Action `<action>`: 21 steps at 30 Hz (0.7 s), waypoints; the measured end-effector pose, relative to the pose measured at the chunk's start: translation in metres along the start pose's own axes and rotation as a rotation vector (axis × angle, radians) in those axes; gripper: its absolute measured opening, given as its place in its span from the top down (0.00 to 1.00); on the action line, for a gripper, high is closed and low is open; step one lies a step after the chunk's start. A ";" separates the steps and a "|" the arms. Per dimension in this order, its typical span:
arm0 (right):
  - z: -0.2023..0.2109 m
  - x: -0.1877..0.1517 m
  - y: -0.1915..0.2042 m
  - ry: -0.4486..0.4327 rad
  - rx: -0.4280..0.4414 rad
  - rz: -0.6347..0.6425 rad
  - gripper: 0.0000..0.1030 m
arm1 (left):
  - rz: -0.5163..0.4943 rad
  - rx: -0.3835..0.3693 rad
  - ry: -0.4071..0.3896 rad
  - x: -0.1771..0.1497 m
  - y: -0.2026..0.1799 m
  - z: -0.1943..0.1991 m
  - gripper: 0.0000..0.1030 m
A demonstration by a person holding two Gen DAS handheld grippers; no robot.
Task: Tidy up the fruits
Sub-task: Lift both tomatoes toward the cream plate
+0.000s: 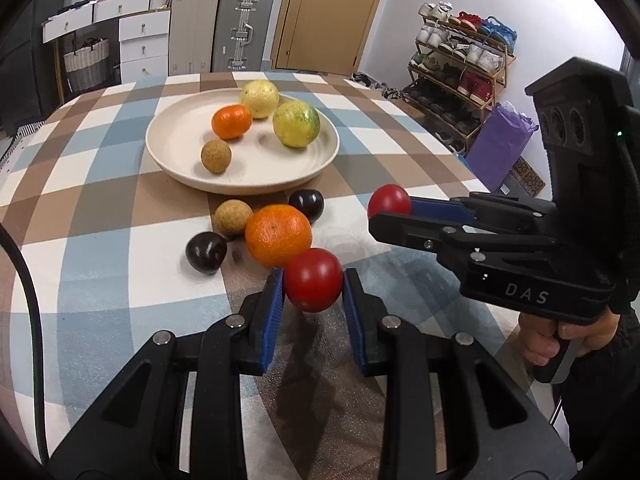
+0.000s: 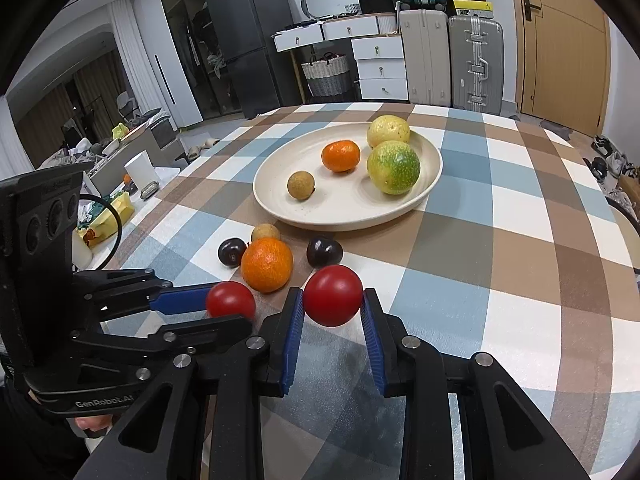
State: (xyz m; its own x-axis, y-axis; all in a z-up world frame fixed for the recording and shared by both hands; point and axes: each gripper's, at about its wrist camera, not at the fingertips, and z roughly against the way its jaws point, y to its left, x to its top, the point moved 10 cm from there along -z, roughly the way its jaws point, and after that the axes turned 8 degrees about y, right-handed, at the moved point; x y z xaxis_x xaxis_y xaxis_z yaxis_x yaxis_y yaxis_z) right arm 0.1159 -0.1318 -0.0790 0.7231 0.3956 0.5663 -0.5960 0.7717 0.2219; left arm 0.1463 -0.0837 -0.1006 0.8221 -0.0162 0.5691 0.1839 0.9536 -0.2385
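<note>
My left gripper (image 1: 313,280) is shut on a red tomato (image 1: 313,279), held just above the checked tablecloth. My right gripper (image 2: 332,300) is shut on a second red tomato (image 2: 333,295); it also shows in the left wrist view (image 1: 389,201). The left gripper's tomato shows in the right wrist view (image 2: 231,299). Ahead lies a cream plate (image 1: 172,160) holding a small orange (image 1: 231,121), a longan (image 1: 216,155), a yellow fruit (image 1: 259,98) and a green-yellow fruit (image 1: 296,124). On the cloth in front of the plate lie an orange (image 1: 278,235), a longan (image 1: 233,217) and two dark plums (image 1: 206,251) (image 1: 307,204).
The table (image 1: 100,208) carries a blue, brown and white checked cloth. Beyond it stand suitcases (image 1: 244,28), white drawers (image 1: 144,44) and a door. A shoe rack (image 1: 460,64) and a purple bag (image 1: 498,144) stand to the right. A cluttered low table (image 2: 120,168) lies to the left.
</note>
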 end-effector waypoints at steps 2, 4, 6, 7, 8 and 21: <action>0.003 0.003 0.000 -0.008 0.002 -0.002 0.71 | -0.007 0.006 -0.014 0.003 0.002 0.006 0.74; 0.005 0.007 0.000 -0.018 0.003 -0.003 0.71 | -0.007 0.016 -0.027 0.007 0.005 0.012 0.74; 0.007 0.011 0.001 -0.027 0.004 -0.001 0.71 | 0.001 0.027 -0.045 0.012 0.010 0.019 0.74; 0.009 0.014 0.001 -0.034 0.005 0.001 0.71 | 0.005 0.031 -0.054 0.015 0.013 0.022 0.74; 0.010 0.016 0.001 -0.038 0.005 0.002 0.71 | 0.008 0.034 -0.062 0.018 0.015 0.024 0.74; 0.009 0.044 0.002 -0.072 0.009 0.012 0.71 | 0.051 0.096 -0.142 0.063 0.054 0.041 0.74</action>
State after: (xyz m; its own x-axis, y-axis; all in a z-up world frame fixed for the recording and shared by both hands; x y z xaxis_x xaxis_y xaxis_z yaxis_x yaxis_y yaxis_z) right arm 0.1435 -0.1174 -0.0470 0.6892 0.3677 0.6244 -0.6076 0.7627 0.2216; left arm 0.1863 -0.0205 -0.0454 0.7437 0.0694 0.6649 0.0860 0.9764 -0.1981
